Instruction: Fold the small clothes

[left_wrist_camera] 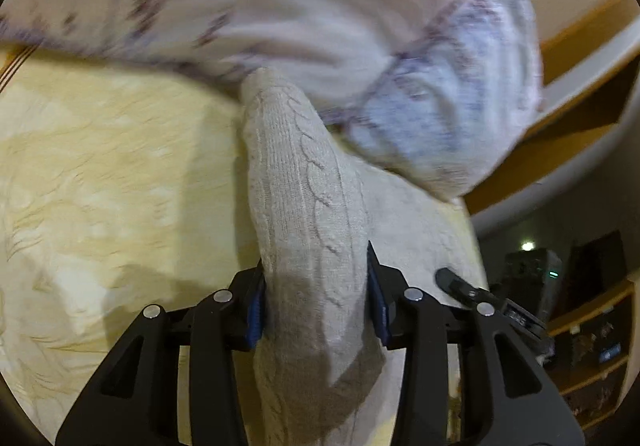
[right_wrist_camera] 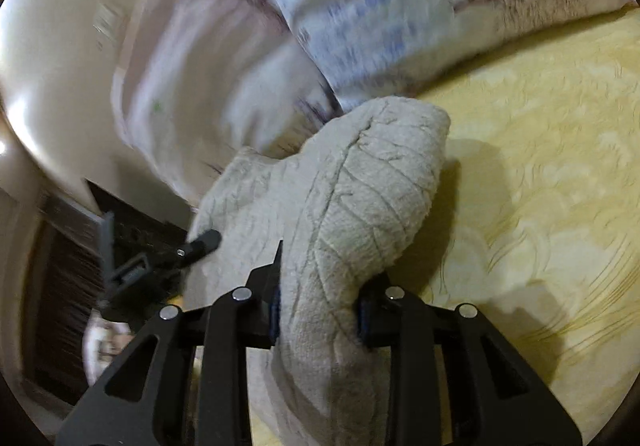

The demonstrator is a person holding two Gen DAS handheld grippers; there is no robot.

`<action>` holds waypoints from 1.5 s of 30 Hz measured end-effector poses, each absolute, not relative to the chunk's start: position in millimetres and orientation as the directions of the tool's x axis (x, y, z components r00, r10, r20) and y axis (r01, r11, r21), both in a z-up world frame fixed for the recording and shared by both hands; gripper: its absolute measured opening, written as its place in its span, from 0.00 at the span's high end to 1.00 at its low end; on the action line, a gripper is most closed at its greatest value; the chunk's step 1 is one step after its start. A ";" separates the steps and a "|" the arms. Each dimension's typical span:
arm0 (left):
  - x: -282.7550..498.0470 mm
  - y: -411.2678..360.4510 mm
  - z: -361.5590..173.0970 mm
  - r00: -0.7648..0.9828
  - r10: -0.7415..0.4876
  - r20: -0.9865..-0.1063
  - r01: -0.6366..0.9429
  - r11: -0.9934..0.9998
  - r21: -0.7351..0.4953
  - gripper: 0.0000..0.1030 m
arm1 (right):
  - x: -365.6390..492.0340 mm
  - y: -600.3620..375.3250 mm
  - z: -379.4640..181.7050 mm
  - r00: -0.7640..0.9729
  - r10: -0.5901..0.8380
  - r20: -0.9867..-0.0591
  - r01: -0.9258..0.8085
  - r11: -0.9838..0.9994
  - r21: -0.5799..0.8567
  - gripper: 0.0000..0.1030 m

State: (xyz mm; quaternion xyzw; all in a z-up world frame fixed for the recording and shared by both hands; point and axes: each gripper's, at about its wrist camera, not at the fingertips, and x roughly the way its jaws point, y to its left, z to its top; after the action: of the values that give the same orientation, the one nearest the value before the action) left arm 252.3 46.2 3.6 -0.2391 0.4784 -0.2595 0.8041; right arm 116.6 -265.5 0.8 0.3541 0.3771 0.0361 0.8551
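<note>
A small beige cable-knit garment [left_wrist_camera: 308, 182] is bunched between the blue pads of my left gripper [left_wrist_camera: 316, 306], which is shut on it; the knit hangs past the jaws and stretches away over the yellow bedspread [left_wrist_camera: 100, 174]. In the right wrist view the same beige knit [right_wrist_camera: 360, 182] is pinched by my right gripper [right_wrist_camera: 318, 310], shut on a thick fold of it. Each view shows the other gripper at the garment's far side: the right gripper [left_wrist_camera: 452, 280] in the left view, the left gripper [right_wrist_camera: 204, 240] in the right view.
Blurred white-and-lilac patterned pillows [left_wrist_camera: 440, 106] [right_wrist_camera: 360, 6] lie at the head of the bed, just beyond the garment. A wooden headboard and wall [left_wrist_camera: 580, 46] stand behind. Dark shelves with small items [left_wrist_camera: 592, 326] and dark furniture [right_wrist_camera: 72, 266] lie off the bed's edge.
</note>
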 end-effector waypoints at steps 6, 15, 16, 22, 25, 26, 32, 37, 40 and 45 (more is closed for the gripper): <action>251.9 50.9 -6.5 0.429 -0.649 -0.629 0.166 0.741 -0.651 0.47 | 111.9 -280.5 -3.1 0.696 0.344 -0.630 0.268 0.690 0.673 0.54; 206.2 53.5 53.8 0.605 -0.572 -0.553 0.320 0.811 -0.489 0.41 | 118.7 -294.7 10.4 0.736 0.272 -0.620 0.267 0.725 0.635 0.78; 204.6 42.5 54.6 0.587 -0.584 -0.561 0.351 0.807 -0.475 0.41 | 121.2 -292.2 12.9 0.738 0.243 -0.629 0.273 0.745 0.608 0.81; 204.4 5.0 39.9 0.513 -0.570 -0.641 0.406 0.820 -0.404 0.41 | 129.3 -302.1 -0.9 0.710 0.177 -0.681 0.369 0.731 0.574 0.85; 212.0 -2.4 30.5 0.509 -0.536 -0.674 0.387 0.842 -0.377 0.41 | 129.6 -300.2 0.8 0.685 0.150 -0.713 0.388 0.753 0.532 0.70; 212.5 -6.0 29.7 0.517 -0.522 -0.678 0.393 0.849 -0.354 0.41 | 127.9 -299.1 2.7 0.678 0.132 -0.723 0.396 0.763 0.511 0.60; 191.4 1.1 45.6 0.550 -0.514 -0.659 0.404 0.854 -0.329 0.41 | 93.9 -281.8 33.2 0.750 0.066 -0.658 0.337 0.818 0.467 0.56; 164.8 10.8 50.5 0.608 -0.429 -0.668 0.375 0.897 -0.234 0.37 | 70.8 -234.1 50.2 0.777 0.125 -0.617 0.159 0.910 0.384 0.64; 163.3 3.5 36.1 0.611 -0.337 -0.716 0.349 0.927 -0.139 0.36 | 74.1 -210.0 41.1 0.734 0.111 -0.670 0.130 0.945 0.299 0.64; 172.8 -0.9 22.3 0.600 -0.301 -0.741 0.316 0.940 -0.126 0.30 | 87.2 -196.2 26.3 0.684 -0.003 -0.729 0.188 0.967 0.172 0.64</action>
State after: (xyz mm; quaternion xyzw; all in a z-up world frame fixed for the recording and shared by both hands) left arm 172.8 -0.9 22.3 0.0093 0.4126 -0.1726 0.8944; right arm 87.2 -196.2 26.3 0.1170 0.3937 -0.0525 0.9102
